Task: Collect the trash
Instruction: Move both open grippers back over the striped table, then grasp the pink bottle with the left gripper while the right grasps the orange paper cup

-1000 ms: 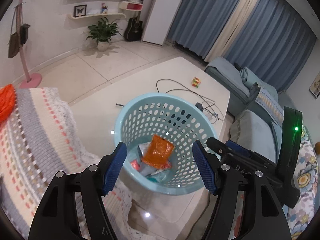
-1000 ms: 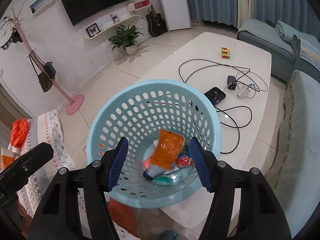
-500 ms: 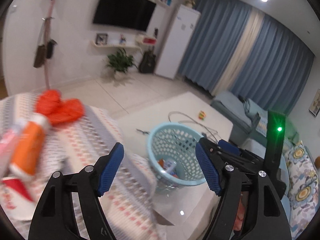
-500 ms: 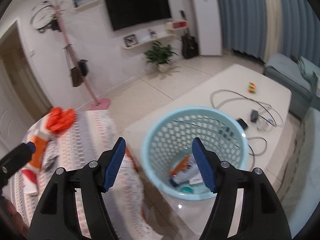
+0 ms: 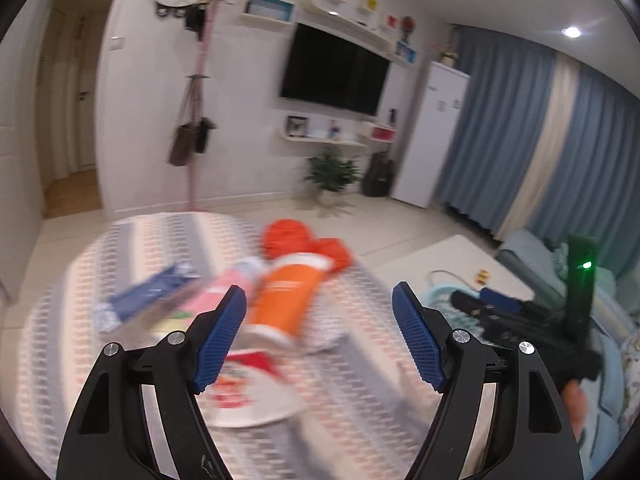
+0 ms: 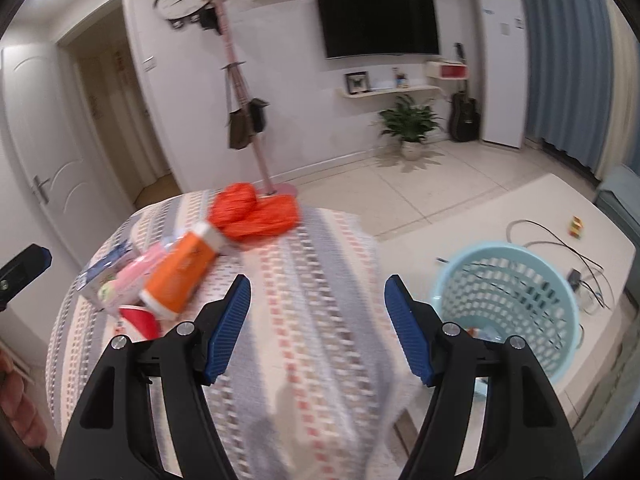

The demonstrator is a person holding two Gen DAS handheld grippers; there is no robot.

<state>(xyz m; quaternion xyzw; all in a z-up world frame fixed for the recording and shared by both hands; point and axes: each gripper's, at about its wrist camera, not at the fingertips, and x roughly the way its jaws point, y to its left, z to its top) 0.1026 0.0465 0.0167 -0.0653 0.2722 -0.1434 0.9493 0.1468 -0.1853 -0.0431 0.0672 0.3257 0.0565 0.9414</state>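
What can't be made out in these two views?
- Left wrist: the trash beside the orange tube is motion-blurred; print unreadable.
- Left wrist: the basket is mostly hidden behind the right claw.
- Right wrist: basket contents are mostly hidden by its wall and the claw's finger.
- Right wrist: the red item is partly covered by the tube.

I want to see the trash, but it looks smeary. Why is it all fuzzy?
Left wrist view: motion blur smears the orange tube and wrappers, while the left gripper stays sharp. Right wrist view: milder blur, basket clearer; the fisheye bends the walls.
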